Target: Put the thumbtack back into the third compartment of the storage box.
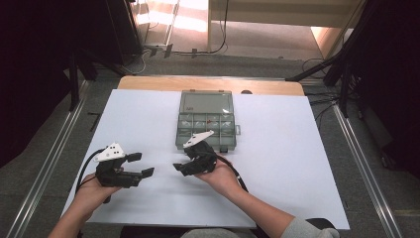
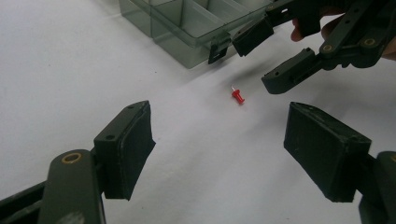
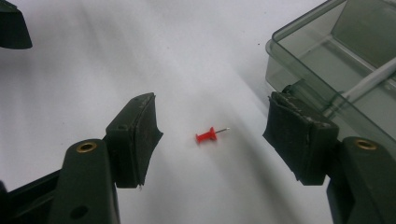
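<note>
A small red pushpin (image 2: 237,96) (image 3: 208,136) lies on its side on the white sheet (image 1: 277,148), just in front of a clear grey compartment box (image 1: 177,130) (image 2: 182,28) (image 3: 336,51) whose lid is open. My right gripper (image 1: 184,159) (image 3: 212,112) (image 2: 264,58) is open, low over the sheet, with the pin between its jaws and touching neither pad. My left gripper (image 1: 141,164) (image 2: 219,126) is also open and holds nothing. It points at the pin from the left, a short way off.
The box stands at the middle back of the sheet, its lid (image 1: 205,102) laid back, several compartments holding small items. The wooden table edge (image 1: 148,82) shows behind. Dark stands and cables surround the table.
</note>
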Tool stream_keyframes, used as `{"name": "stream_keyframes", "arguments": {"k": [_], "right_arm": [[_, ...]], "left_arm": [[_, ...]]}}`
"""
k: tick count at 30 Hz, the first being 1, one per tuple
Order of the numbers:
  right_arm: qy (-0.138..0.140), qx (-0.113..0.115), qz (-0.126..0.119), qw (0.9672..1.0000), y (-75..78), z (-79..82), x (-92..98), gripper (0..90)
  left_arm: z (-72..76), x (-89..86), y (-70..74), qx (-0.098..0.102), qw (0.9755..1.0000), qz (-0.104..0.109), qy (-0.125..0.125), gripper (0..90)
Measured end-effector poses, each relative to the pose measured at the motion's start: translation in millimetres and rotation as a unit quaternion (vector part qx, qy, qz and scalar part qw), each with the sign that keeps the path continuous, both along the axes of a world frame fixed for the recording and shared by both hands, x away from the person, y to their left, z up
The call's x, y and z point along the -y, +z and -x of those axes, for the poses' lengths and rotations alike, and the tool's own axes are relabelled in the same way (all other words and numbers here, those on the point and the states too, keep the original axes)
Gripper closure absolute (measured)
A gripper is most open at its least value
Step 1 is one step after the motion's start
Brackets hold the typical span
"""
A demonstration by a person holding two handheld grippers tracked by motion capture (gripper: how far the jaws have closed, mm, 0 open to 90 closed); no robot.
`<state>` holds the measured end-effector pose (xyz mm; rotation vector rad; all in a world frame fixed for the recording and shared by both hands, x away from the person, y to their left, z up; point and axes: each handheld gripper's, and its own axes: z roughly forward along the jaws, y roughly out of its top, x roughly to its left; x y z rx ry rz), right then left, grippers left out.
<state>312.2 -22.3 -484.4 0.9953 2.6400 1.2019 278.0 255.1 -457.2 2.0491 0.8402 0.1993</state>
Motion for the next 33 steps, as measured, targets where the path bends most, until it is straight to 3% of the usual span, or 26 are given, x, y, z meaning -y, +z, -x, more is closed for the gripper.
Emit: {"name": "stream_keyframes", "arguments": {"k": [20,25,33], "right_arm": [[-0.004,-0.001,0.017,0.9998,-16.0,-2.2,-13.1,37.3],[-0.008,-0.01,0.022,0.9997,-19.6,-2.6,-14.5,39.9],[-0.016,0.001,0.025,0.9996,-21.5,-1.2,-15.6,45.6]], "left_arm": [[-0.1,0.7,-0.5,0.0,1.0,-0.002,-0.001,23.4],[-0.1,0.3,-0.4,0.0,1.0,-0.001,0.0,23.5],[-0.1,0.3,-0.3,0.0,1.0,-0.002,0.0,23.4]]}}
